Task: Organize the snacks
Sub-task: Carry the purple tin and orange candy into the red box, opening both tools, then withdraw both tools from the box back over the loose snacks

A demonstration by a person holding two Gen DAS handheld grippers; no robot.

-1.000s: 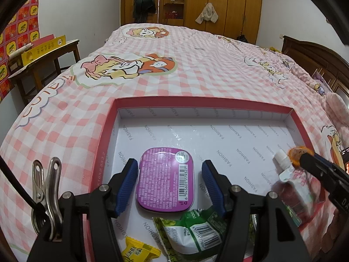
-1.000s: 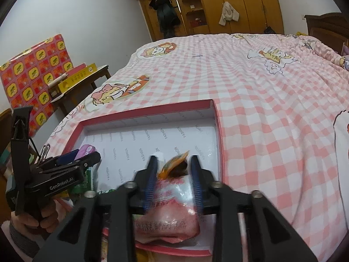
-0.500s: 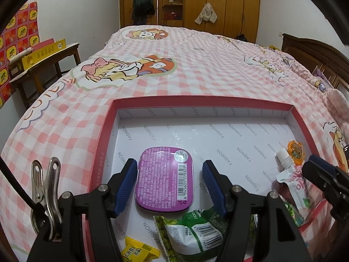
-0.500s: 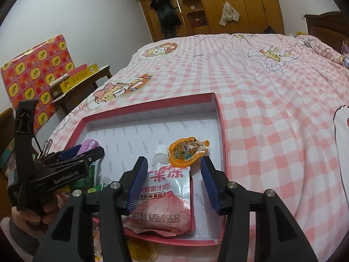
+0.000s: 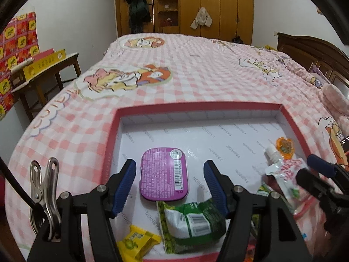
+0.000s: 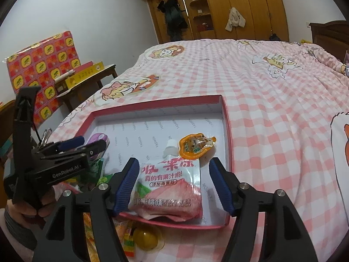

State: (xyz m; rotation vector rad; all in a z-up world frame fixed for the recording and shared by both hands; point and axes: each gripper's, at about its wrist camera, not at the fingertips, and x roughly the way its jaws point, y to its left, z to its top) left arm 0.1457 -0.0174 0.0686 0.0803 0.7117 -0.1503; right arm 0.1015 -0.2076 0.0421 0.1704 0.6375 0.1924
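Note:
A red-rimmed white box lies on the pink checked bed. In it lie a purple tin, a green packet, a yellow candy, a pink jelly pouch and an orange jelly cup. My left gripper is open, its pads either side of the tin. My right gripper is open around the pouch, which lies on the box's near rim.
More snacks, among them a clear yellow jelly cup and striped wrappers, lie on the bed before the box. A wooden side table with boxes stands left of the bed. A wardrobe is at the back.
My right gripper opened and let go of the pink pouch and orange cup, which now lie in the box, then drew back. My left gripper stayed open around the tin.

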